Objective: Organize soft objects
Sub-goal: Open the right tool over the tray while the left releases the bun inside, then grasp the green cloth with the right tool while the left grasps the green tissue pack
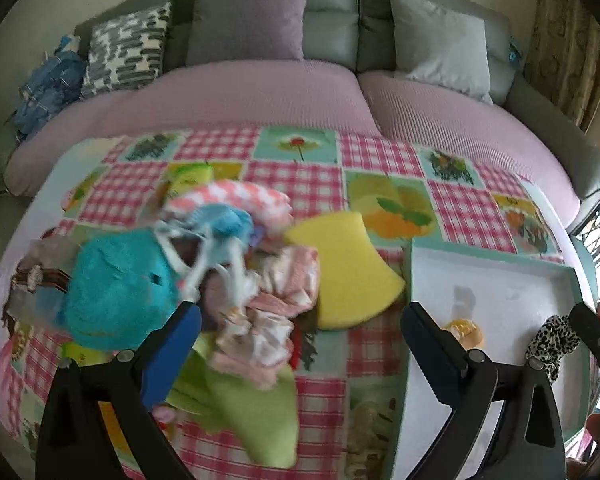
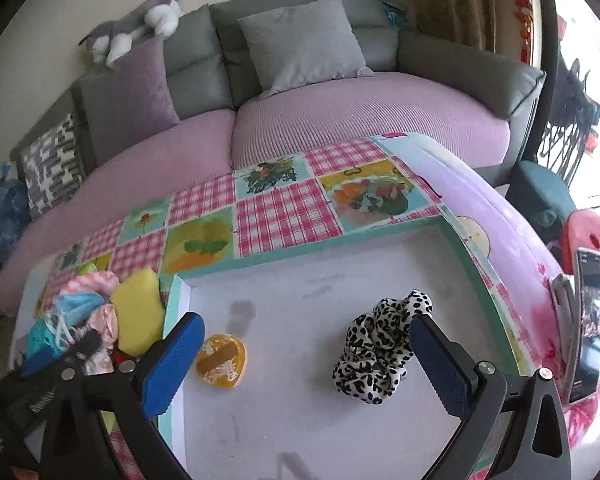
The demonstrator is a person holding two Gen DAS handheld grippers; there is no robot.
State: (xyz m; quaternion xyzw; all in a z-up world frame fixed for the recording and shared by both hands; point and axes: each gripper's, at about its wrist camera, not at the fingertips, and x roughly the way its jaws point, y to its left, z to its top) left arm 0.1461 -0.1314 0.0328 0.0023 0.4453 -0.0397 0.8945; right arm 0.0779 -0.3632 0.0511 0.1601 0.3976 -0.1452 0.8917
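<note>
A heap of soft things lies on the patchwork tablecloth [image 1: 292,184]: a turquoise fluffy piece [image 1: 116,292], a yellow sponge [image 1: 352,272], crumpled pink cloth [image 1: 276,304], a green cloth [image 1: 256,408] and a pink checked cloth [image 1: 236,200]. My left gripper [image 1: 302,312] hangs open above the heap's near side, with nothing between its fingers. To the right stands a white tray with a teal rim [image 2: 300,250]. A leopard-print scrunchie [image 2: 376,352] and a small orange soft item [image 2: 222,360] rest in it. My right gripper [image 2: 305,322] is open over the tray, and the scrunchie lies against its right finger.
Behind the table runs a grey sofa with pink seat covers [image 2: 340,116] and several cushions. A plush dog [image 2: 136,28] sits on its backrest. A phone on a stand [image 2: 588,320] and a red stool [image 2: 592,240] are at the table's right edge.
</note>
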